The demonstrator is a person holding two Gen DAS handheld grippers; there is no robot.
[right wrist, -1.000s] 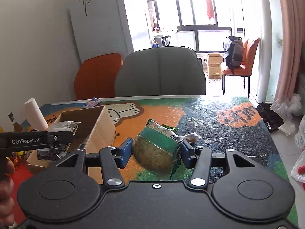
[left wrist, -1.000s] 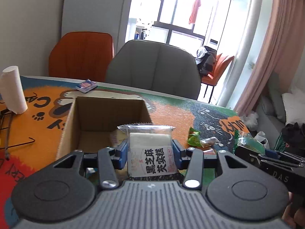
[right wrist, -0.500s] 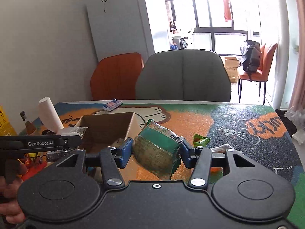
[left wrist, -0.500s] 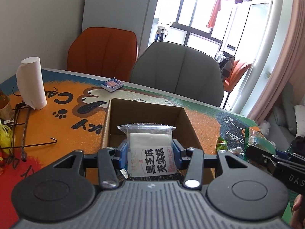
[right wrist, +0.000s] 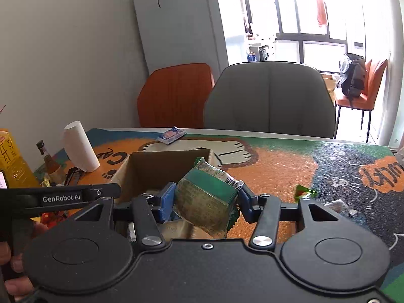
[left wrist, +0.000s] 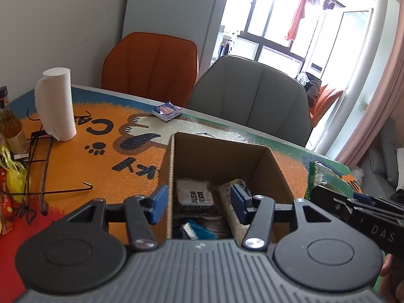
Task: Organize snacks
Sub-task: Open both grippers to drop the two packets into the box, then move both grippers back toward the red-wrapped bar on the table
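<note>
The left gripper point(left wrist: 199, 203) hangs over an open cardboard box point(left wrist: 275, 161), its jaws opening with nothing between them; a white snack packet point(left wrist: 194, 193) lies inside the box. The right gripper point(right wrist: 205, 203) is clamped on a green snack packet point(right wrist: 204, 199) above the box's near edge. A paper roll point(left wrist: 55, 103) stands near the tabletop's point(left wrist: 75, 166) far left edge, chairs beyond.

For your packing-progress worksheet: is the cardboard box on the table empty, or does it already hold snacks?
Holds snacks: the cardboard box has a white labelled packet and other wrappers on its floor.
</note>
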